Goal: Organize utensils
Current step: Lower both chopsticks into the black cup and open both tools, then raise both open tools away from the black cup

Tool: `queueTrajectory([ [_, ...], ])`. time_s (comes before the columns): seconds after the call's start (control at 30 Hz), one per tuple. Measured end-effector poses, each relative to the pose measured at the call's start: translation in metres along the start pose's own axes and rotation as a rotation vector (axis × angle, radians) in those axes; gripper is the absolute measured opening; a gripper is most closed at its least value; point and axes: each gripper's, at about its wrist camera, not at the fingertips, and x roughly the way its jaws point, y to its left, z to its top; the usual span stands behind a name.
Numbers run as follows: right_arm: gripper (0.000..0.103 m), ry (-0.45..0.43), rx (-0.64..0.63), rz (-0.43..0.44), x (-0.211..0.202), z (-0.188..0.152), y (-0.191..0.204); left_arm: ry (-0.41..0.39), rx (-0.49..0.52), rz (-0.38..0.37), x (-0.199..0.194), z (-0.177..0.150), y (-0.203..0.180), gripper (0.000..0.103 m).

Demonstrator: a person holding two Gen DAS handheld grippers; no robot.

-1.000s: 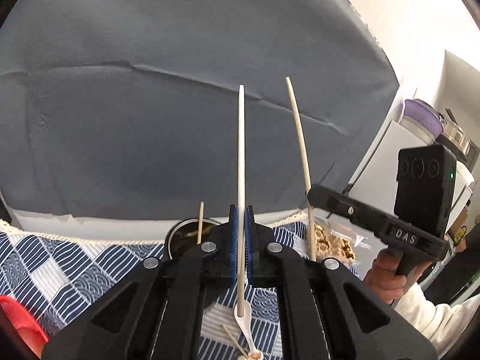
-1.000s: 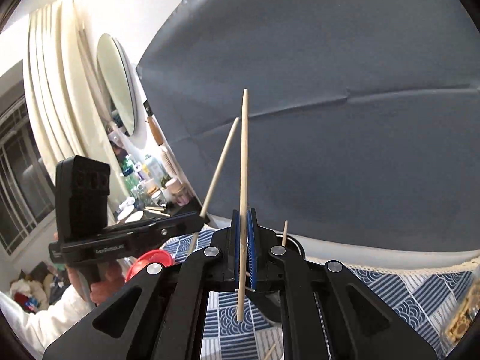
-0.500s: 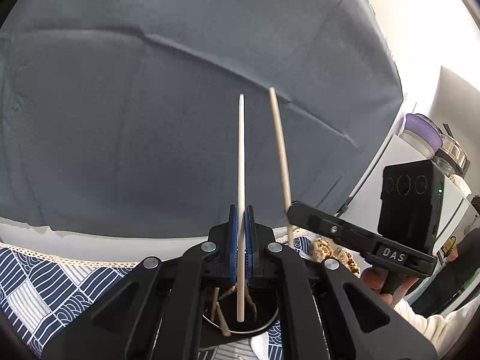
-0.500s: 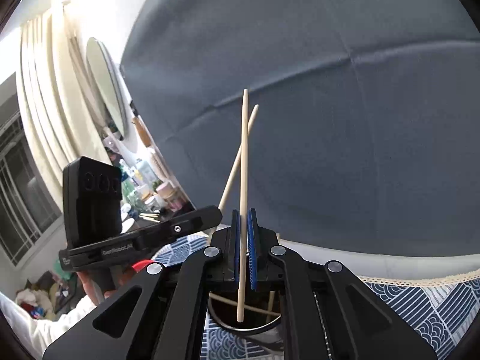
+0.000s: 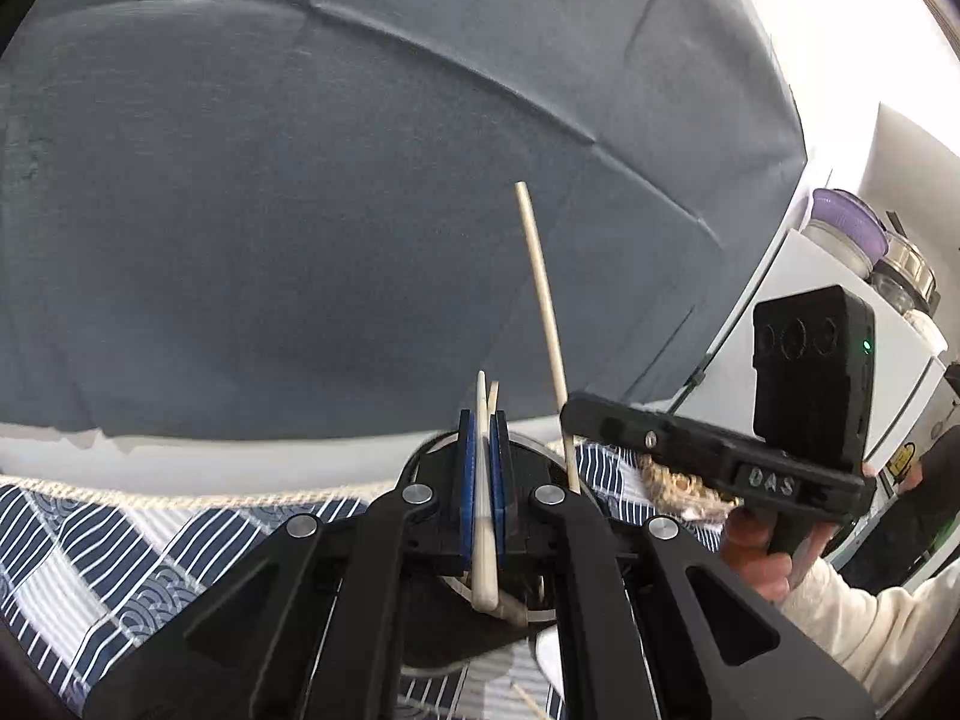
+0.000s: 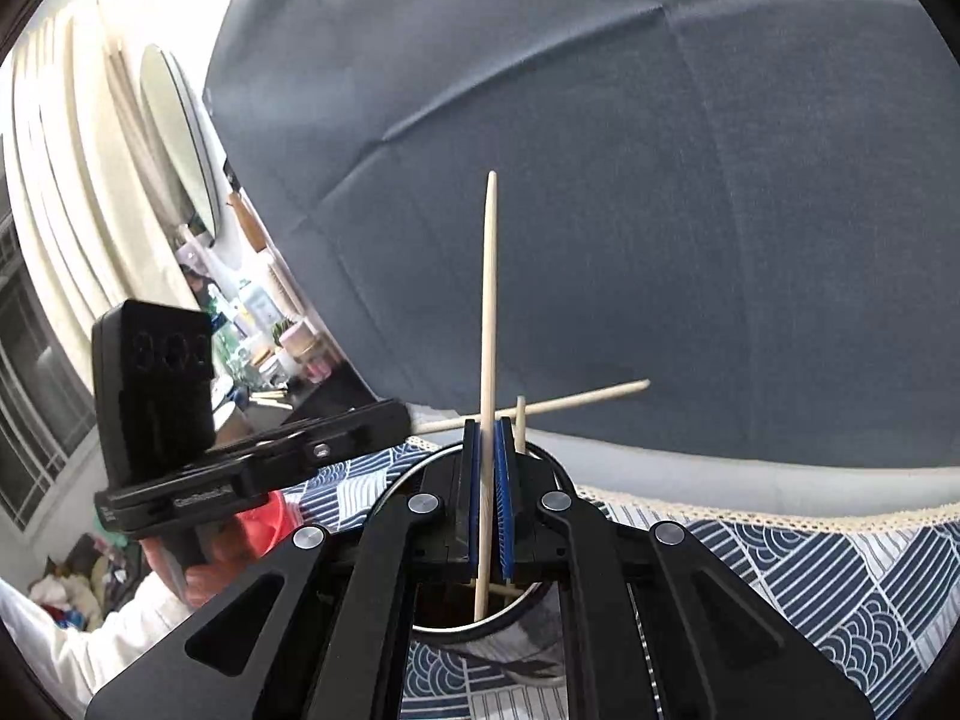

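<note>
Left gripper [image 5: 480, 492], blue pads nearly closed on a pale chopstick [image 5: 482, 480], lower end angled into the dark round holder [image 5: 528, 450] below. Right gripper [image 6: 491, 498] pinching a wooden chopstick [image 6: 489, 324] near-upright, tip inside the holder rim [image 6: 390, 492] (vertical hold presumably for a clean drop among sticks already standing there). Both poised above the opening, over the blue patterned cloth [image 6: 810, 564], release judged not yet made

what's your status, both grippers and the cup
Left gripper shut on pale chopstick. Right gripper shut on wooden chopstick, both over round dark cup.
</note>
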Motion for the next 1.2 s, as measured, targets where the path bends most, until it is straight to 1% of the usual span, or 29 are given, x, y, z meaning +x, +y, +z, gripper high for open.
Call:
queueTrajectory([
  [0.17,0.005,-0.014,-0.001,-0.019,0.0,-0.003,0.007,0.048,0.018,0.045,-0.022,-0.005,-0.005,0.005],
  [0.33,0.005,-0.015,-0.003,-0.034,-0.003,-0.006,0.016,0.075,0.054,0.095,-0.05,-0.004,-0.019,0.005],
  [0.4,0.005,-0.014,-0.011,-0.04,-0.008,-0.008,0.017,0.099,0.08,0.121,-0.058,-0.003,-0.028,0.005],
  [0.43,0.005,-0.011,-0.016,-0.042,-0.009,-0.008,0.019,0.104,0.088,0.131,-0.062,-0.003,-0.026,0.005],
  [0.57,0.005,0.001,-0.028,-0.055,-0.013,-0.014,0.022,0.142,0.119,0.165,-0.069,0.002,-0.035,0.005],
  [0.73,0.005,0.027,-0.05,-0.088,-0.018,-0.016,0.026,0.188,0.13,0.179,-0.059,0.014,-0.038,0.005],
  [0.77,0.008,0.033,-0.051,-0.094,-0.018,-0.015,0.026,0.196,0.13,0.184,-0.057,0.016,-0.038,0.005],
  [0.8,0.008,0.041,-0.052,-0.106,-0.019,-0.015,0.027,0.209,0.123,0.188,-0.053,0.019,-0.038,0.008],
  [0.87,0.009,0.053,-0.054,-0.123,-0.024,-0.016,0.024,0.213,0.107,0.214,-0.05,0.025,-0.038,0.02],
  [0.9,0.013,0.054,-0.058,-0.134,-0.026,-0.016,0.024,0.208,0.094,0.223,-0.05,0.028,-0.038,0.034],
  [0.93,0.019,0.052,-0.064,-0.153,-0.03,-0.016,0.025,0.196,0.081,0.224,-0.051,0.03,-0.04,0.047],
  [0.97,0.034,0.049,-0.068,-0.161,-0.034,-0.016,0.025,0.187,0.07,0.218,-0.053,0.031,-0.04,0.052],
  [1.0,0.043,0.046,-0.072,-0.164,-0.037,-0.015,0.026,0.179,0.057,0.207,-0.056,0.032,-0.041,0.06],
  [1.03,0.045,0.044,-0.077,-0.168,-0.042,-0.015,0.027,0.174,0.053,0.202,-0.058,0.032,-0.042,0.067],
  [1.07,0.047,0.044,-0.081,-0.172,-0.046,-0.015,0.027,0.163,0.051,0.205,-0.062,0.031,-0.045,0.07],
  [1.1,0.051,0.043,-0.084,-0.179,-0.05,-0.015,0.027,0.157,0.051,0.211,-0.065,0.03,-0.046,0.076],
  [1.13,0.054,0.04,-0.086,-0.188,-0.054,-0.015,0.028,0.156,0.048,0.212,-0.068,0.029,-0.048,0.083],
  [1.2,0.064,0.041,-0.083,-0.191,-0.063,-0.016,0.029,0.161,0.025,0.208,-0.073,0.026,-0.048,0.089],
])
